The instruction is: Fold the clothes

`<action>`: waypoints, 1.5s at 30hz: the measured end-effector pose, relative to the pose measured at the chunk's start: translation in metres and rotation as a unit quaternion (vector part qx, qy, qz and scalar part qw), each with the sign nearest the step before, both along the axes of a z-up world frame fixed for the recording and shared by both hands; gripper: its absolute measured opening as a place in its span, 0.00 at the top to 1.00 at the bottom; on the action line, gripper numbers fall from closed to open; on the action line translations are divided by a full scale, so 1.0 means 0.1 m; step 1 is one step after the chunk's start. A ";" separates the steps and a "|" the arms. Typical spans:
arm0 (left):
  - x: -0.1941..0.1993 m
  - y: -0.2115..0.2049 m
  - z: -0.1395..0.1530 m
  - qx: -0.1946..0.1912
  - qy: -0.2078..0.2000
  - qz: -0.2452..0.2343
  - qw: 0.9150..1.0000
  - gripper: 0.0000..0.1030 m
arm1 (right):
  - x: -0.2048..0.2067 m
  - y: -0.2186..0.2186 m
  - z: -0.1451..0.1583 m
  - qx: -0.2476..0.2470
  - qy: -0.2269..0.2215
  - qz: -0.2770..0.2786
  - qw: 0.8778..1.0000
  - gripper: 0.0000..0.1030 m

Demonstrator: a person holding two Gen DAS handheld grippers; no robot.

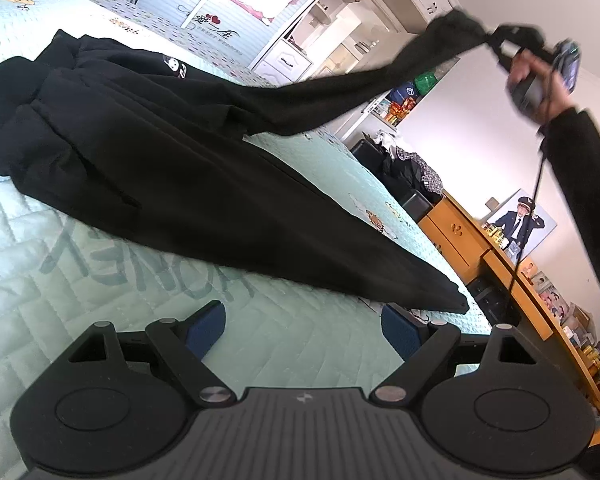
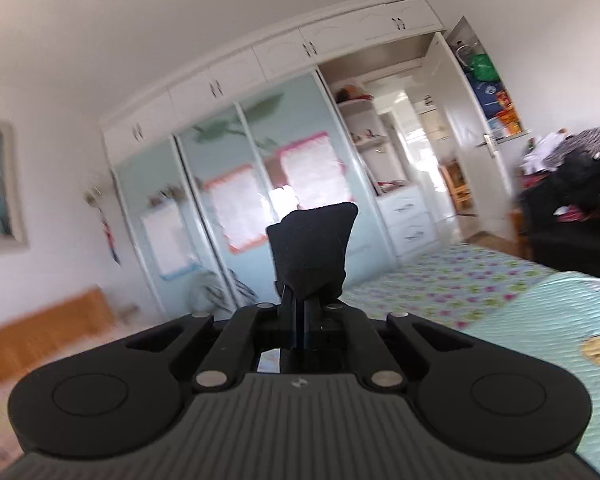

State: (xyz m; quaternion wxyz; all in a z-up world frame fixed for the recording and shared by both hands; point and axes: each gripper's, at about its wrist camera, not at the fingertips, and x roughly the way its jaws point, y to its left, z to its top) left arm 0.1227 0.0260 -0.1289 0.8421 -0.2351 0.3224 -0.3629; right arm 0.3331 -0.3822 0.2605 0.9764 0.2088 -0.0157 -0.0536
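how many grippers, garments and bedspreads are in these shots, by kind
grippers: 2, the left gripper open over the bed, the right gripper shut on a leg end
black trousers: 1, partly lifted
mint bedspread: 1
total: 4

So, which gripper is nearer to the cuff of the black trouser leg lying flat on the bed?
Left. The left gripper hovers open just before that cuff; the right gripper is raised far above, shut on the other leg.

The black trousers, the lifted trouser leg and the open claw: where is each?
black trousers [image 1: 172,184]: left wrist view, cloth lying on the bed.
lifted trouser leg [image 1: 340,92]: left wrist view, its raised middle.
left claw [image 1: 304,320]: left wrist view, midway between fingertips.
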 end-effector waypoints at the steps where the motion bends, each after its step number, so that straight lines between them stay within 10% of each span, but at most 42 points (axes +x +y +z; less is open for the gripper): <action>1: 0.00 -0.01 0.00 0.002 -0.001 0.000 1.000 0.16 | -0.10 0.07 0.08 0.010 -0.010 0.003 1.000 0.96; 10: -0.02 -0.06 0.00 0.018 -0.008 0.004 1.000 0.16 | -0.79 -0.54 0.25 0.123 -0.059 -0.052 0.989 0.96; 14: -0.03 -0.09 0.00 0.025 -0.012 0.006 1.000 0.15 | -0.48 -1.27 -0.49 0.102 0.054 -0.124 0.986 0.90; 17: -0.03 -0.11 0.01 0.032 -0.016 0.008 0.999 0.15 | -0.23 -1.83 -1.40 0.117 0.199 -0.200 0.952 0.63; 21: -0.02 -0.16 0.03 0.044 -0.020 0.010 0.999 0.15 | -0.69 -2.09 -2.39 0.213 0.201 -0.237 0.926 0.63; 26: 0.01 -0.16 0.05 0.044 -0.016 0.013 0.999 0.15 | -1.32 -1.96 -2.92 0.226 0.186 -0.212 0.932 0.63; 33: -0.05 -0.18 0.14 0.065 -0.013 0.017 0.998 0.15 | -1.51 -1.95 -2.80 0.227 0.173 -0.176 0.942 0.48; 45: -0.03 -0.45 0.33 0.116 -0.003 0.003 0.993 0.15 | -0.68 -2.73 -3.29 0.354 0.195 -0.100 0.909 0.63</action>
